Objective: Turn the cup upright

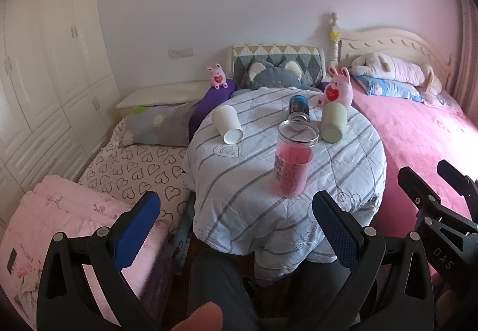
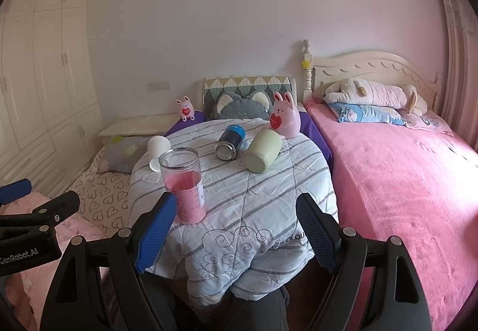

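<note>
Left wrist view: left gripper point(image 1: 236, 229) jaws wide apart, nothing held, hanging back at near edge of quilt-covered tabletop point(image 1: 239, 181). White cup point(image 1: 227, 124) on its side far left, green cup point(image 1: 333, 122) on its side far right (either could be target, can't tell). Jar of pink liquid point(image 1: 294, 157) upright, nearest.

Right wrist view: right gripper point(image 2: 236, 234) jaws apart too, empty. Steel can point(image 2: 229, 142) toppled mid-table. Bedroom, pink bed point(image 2: 403, 181) alongside.

- The white cup point(image 2: 157, 151) is partly hidden behind the jar point(image 2: 184, 186) in the right wrist view.
- The jar label's print is too small to read.
- The right gripper point(image 1: 430, 181) is cut off by the left wrist view's edge.
</note>
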